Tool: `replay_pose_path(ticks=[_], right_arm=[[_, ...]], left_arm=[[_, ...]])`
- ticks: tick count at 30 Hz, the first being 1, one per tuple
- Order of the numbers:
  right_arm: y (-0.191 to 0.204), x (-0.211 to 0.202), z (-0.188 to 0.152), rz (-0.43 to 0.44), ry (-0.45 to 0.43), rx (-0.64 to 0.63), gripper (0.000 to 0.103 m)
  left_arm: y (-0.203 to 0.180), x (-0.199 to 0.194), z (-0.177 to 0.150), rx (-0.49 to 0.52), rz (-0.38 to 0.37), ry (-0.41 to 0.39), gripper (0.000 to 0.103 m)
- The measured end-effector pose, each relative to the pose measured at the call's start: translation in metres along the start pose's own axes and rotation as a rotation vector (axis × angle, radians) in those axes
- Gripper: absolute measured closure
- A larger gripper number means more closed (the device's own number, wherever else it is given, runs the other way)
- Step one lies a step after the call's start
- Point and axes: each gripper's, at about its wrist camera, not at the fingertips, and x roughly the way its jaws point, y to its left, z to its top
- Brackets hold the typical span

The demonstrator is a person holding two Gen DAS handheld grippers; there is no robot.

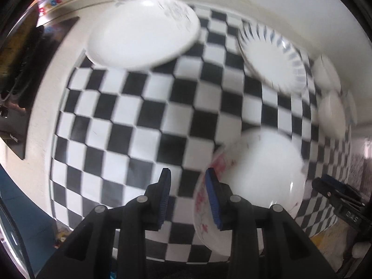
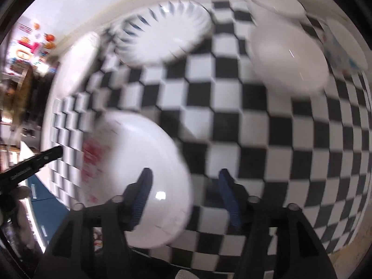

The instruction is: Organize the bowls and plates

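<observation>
A white bowl with red flowers [image 1: 253,181] sits on the checkered cloth [image 1: 139,121] near the front. My left gripper [image 1: 188,197] is open and empty just left of the bowl; its right finger overlaps the rim. In the right wrist view the same bowl [image 2: 141,174] lies under my open, empty right gripper [image 2: 183,197], whose left finger is over the bowl. A plain white plate [image 1: 141,32], a blue-striped plate [image 1: 272,58] and small white bowls [image 1: 330,114] lie farther back. The striped plate [image 2: 162,37] and a white bowl [image 2: 288,60] also show in the right wrist view.
A white wall borders the table at the back. A dark object [image 1: 18,69] stands left of the table. A patterned cup [image 2: 344,46] and another white bowl [image 2: 274,2] sit at the far right. The right gripper [image 1: 337,193] shows at the left view's edge.
</observation>
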Motion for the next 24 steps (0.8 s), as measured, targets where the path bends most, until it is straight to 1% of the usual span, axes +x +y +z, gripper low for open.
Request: replay_pose_path(ticks=[3, 6, 8, 11, 13, 16, 18, 21, 22, 24], right_arm=[[0.026, -0.01, 0.032, 0.11, -0.04, 0.006, 0.029], [0.062, -0.007, 0.073, 0.197, -0.078, 0.009, 0.019], [0.086, 0.0, 0.099, 0.223, -0.099, -0.015, 0.018], [0.121, 0.017, 0.135, 0.173, -0.1, -0.063, 0.018], [0.135, 0.031, 0.155, 0.188, -0.079, -0.06, 0.018], [0.151, 0.061, 0.186, 0.198, -0.023, -0.033, 0.018], [0.156, 0.081, 0.201, 0.202, 0.0, -0.03, 0.018], [0.158, 0.111, 0.22, 0.165, 0.043, -0.006, 0.019], [0.158, 0.12, 0.224, 0.166, 0.055, 0.007, 0.019], [0.162, 0.137, 0.234, 0.17, 0.073, 0.019, 0.02]], left_arm=[[0.026, -0.017, 0.028, -0.048, -0.066, -0.021, 0.073], [0.038, -0.019, 0.067, -0.068, -0.059, -0.068, 0.073], [0.052, -0.022, 0.089, -0.095, -0.053, -0.096, 0.072], [0.086, -0.018, 0.123, -0.16, -0.076, -0.102, 0.07], [0.109, -0.013, 0.14, -0.202, -0.09, -0.098, 0.069], [0.147, -0.003, 0.163, -0.266, -0.123, -0.076, 0.069], [0.168, 0.011, 0.18, -0.302, -0.147, -0.056, 0.069], [0.186, 0.031, 0.199, -0.322, -0.173, -0.016, 0.069], [0.19, 0.039, 0.205, -0.328, -0.193, 0.0, 0.069], [0.195, 0.053, 0.215, -0.324, -0.196, 0.021, 0.069]])
